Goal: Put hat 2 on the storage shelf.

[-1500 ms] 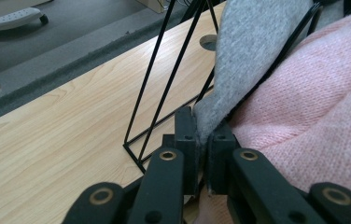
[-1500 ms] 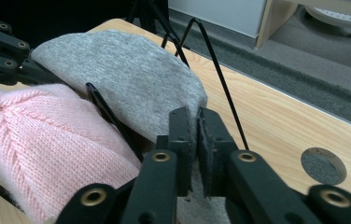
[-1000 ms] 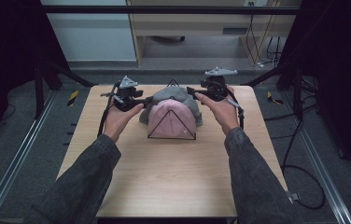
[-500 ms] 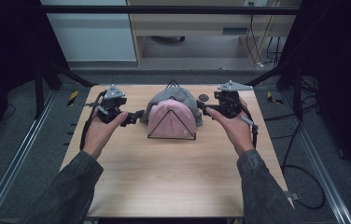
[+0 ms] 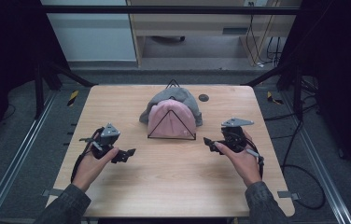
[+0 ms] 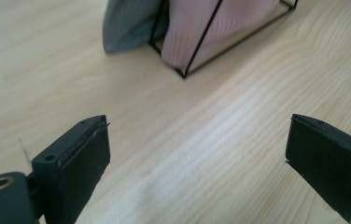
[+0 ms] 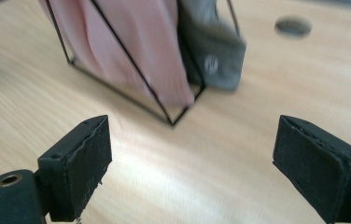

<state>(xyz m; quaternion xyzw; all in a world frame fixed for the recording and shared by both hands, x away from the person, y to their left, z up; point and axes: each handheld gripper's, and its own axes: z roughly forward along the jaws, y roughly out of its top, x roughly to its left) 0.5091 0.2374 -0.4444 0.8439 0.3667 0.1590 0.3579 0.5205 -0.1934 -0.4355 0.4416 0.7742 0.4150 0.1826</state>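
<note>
Pale wood table [image 5: 173,177], bare grain all round the black wire stand [image 5: 171,136], which I take as my landmark. Left of the stand and a little nearer me, my left gripper [image 5: 126,154] sits low over the boards, jaws spread wide with nothing between them; open wood lies between it and the stand's near-left corner. On the stand: pink knit hat [image 5: 171,119] in front, grey hat [image 5: 173,97] draped behind it, touching, its folds spilling past the stand's left and right edges. Right of the stand, my right gripper [image 5: 209,142] is also spread wide and empty, clear wood between jaws and frame. Behind-right of the stand, a small dark round spot [image 5: 203,97] lies near the far edge.
</note>
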